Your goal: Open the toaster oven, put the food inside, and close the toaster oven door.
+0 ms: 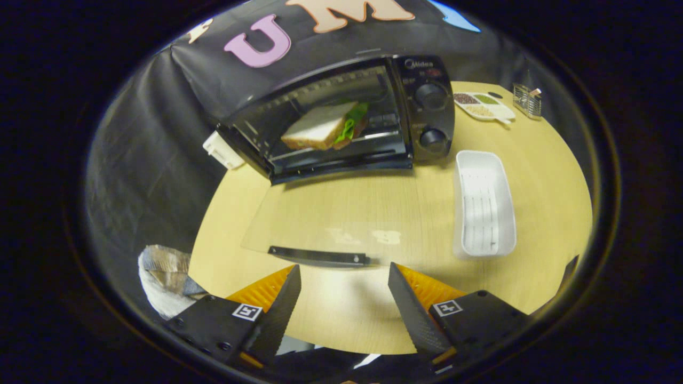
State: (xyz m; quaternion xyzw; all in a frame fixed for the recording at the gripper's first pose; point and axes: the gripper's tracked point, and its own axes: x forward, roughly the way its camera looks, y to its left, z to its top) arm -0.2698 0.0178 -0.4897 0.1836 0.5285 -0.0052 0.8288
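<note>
Gripper (pixel 344 285): fingers spread wide apart, nothing between them but bare tabletop. Holding nothing.

Just ahead of the fingertips: black bar handle (pixel 319 256) of the toaster oven's clear glass door (pixel 320 218), which is dropped fully open and lies about flat over the round pale-wood table (pixel 544 176). Handle sits closer to the left finger; wood grain shows through the pane. Door's front edge is near the fingers, a narrow strip of bare table between.

Beyond the door: black toaster oven (pixel 341 117), cavity open. Triangular sandwich of white bread with green lettuce (pixel 325 127) rests inside on the wire rack, roughly centred. Two round black knobs (pixel 432 117) on the control panel at the oven's right.

Right of the door, close beside its edge: empty white oblong plastic tray (pixel 484 205), lengthwise toward the oven. Open table on its far side.

Far right behind: small white divided dish of grains (pixel 483 105), and a small clear box-like item (pixel 527 100), hard to identify.

Left of the oven: white plastic block (pixel 223 150) at the table edge. Crumpled silvery foil and white cloth (pixel 165 282) off the table's near left, beside the left finger.
</note>
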